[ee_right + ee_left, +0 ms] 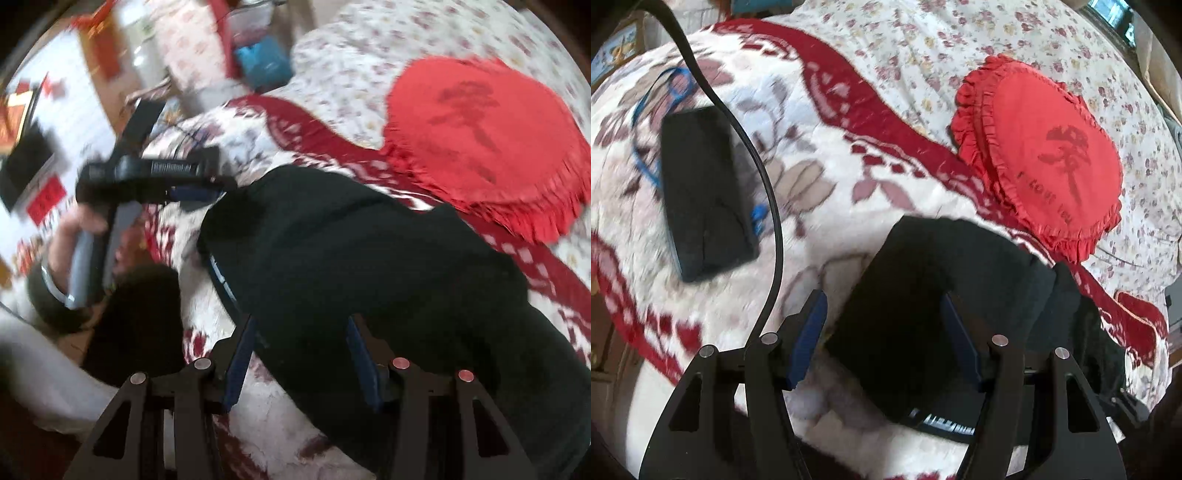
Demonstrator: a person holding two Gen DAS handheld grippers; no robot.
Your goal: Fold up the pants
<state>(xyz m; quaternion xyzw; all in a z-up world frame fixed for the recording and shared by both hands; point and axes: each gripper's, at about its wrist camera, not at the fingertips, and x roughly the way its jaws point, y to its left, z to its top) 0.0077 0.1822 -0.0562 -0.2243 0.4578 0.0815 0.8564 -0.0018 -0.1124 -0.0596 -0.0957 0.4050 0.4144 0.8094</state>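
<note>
Your pants, soft, limp and folded on the bed beside the cushion, lie under both grippers, jaws apart; grasp them by a folded edge.

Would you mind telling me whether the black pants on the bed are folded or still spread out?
Folded. The black pants lie as a compact, thick bundle on the blanket, with no separate legs showing.
</note>
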